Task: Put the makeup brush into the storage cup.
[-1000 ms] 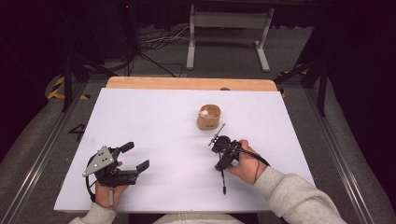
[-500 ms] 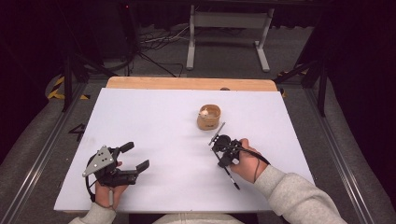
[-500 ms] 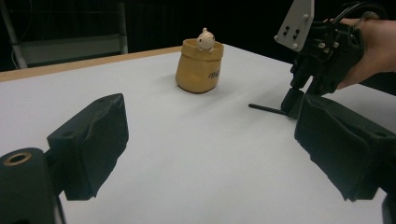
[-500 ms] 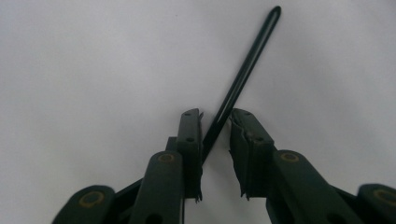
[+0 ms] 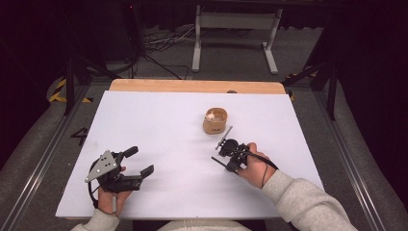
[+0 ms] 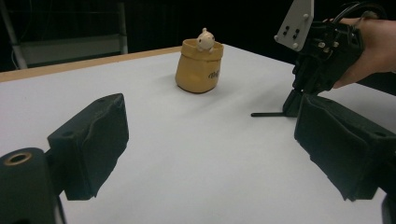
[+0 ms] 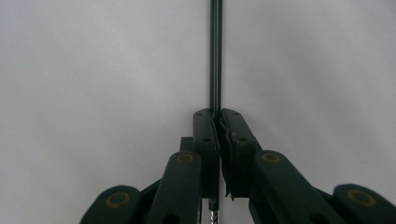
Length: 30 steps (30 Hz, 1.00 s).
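A thin black rod [image 7: 215,56], perhaps a pen or stylus though the pictures did not settle which, lay low over the white sheet [image 5: 159,125] at the right gripper [image 5: 230,156], its free end reaching out past the jaw tips toward the person's left in the high view; in the right gripper view it ran straight up the middle from between the two black jaws, which had just been closing and were pressed together on it, pinching it near one end; in the left gripper view the same rod [image 6: 267,114] showed as a short dark bar close to the sheet under that gripper [image 6: 299,100]; the right hand [image 5: 255,166] held the gripper with a grey sleeve [image 5: 308,204] behind it; just beyond the gripper, farther from the person, stood a small tan pot [image 5: 215,121] shaped like a sack, upright, with a pale little figure [image 6: 204,38] perched at its rim; well apart, toward the near left corner of the sheet, the left gripper [image 5: 137,163] rested in the left hand [image 5: 111,195], its jaws spread wide with nothing between them; the sheet covered a wooden table [image 5: 192,85] whose bare far edge showed beyond it.
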Motion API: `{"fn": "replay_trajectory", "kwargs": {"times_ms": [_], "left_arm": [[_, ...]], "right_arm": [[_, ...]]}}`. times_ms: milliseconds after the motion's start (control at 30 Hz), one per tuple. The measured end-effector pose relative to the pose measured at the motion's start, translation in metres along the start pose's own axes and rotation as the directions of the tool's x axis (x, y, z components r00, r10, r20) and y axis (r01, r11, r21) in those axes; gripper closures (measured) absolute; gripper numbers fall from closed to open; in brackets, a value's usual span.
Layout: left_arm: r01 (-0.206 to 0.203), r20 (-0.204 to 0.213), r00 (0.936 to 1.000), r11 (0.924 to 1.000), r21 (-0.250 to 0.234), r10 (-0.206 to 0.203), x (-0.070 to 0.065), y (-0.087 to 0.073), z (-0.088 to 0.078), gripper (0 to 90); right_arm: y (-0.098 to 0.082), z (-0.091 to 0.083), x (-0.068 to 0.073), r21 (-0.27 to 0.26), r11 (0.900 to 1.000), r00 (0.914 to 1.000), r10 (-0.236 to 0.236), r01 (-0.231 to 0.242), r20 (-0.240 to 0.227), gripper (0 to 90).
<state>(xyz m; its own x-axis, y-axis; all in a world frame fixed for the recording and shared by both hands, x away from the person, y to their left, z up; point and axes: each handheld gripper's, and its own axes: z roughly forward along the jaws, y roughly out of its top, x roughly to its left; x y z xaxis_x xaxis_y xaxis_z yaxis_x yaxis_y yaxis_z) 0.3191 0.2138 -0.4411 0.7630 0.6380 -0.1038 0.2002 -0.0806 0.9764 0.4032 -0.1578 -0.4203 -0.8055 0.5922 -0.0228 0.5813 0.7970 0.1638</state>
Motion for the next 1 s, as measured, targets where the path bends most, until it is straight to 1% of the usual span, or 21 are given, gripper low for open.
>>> {"fn": "replay_trajectory", "kwargs": {"times_ms": [133,233,367,533,633,733,1000], "left_arm": [[0.002,0.001,1.0000,1.0000,0.000,-0.002,0.000,0.000,0.000,10.7],[0.011,0.002,0.9999,0.9999,0.003,-0.011,0.000,0.000,0.000,11.5],[0.017,0.004,0.9999,0.9999,0.004,-0.017,-0.001,0.001,-0.001,11.6],[0.003,0.006,1.0000,1.0000,0.002,-0.003,-0.001,0.002,0.000,11.6],[-0.001,0.010,0.9999,1.0000,0.002,0.001,-0.001,0.003,0.000,11.6],[0.004,0.012,0.9999,1.0000,-0.001,-0.004,-0.001,0.003,0.000,11.6],[0.010,0.015,0.9998,0.9999,0.003,-0.010,-0.001,0.002,0.000,11.6]], "right_arm": [[0.000,0.000,0.000,-0.003,1.000,1.0000,-0.001,0.001,0.002,85.8],[0.000,-0.001,0.001,-0.005,1.000,1.0000,-0.003,0.003,-0.001,85.9],[0.002,-0.007,0.001,-0.014,1.000,0.9999,-0.010,0.010,-0.004,86.0],[0.004,-0.020,0.001,-0.037,0.999,0.9998,-0.018,0.018,-0.010,85.9],[0.006,-0.033,0.000,-0.056,0.998,0.9995,-0.030,0.029,-0.006,85.9],[0.007,-0.043,0.000,-0.068,0.996,0.9985,-0.054,0.054,0.009,85.9],[0.007,-0.065,-0.004,-0.086,0.993,0.9966,-0.082,0.082,0.008,85.9]]}}
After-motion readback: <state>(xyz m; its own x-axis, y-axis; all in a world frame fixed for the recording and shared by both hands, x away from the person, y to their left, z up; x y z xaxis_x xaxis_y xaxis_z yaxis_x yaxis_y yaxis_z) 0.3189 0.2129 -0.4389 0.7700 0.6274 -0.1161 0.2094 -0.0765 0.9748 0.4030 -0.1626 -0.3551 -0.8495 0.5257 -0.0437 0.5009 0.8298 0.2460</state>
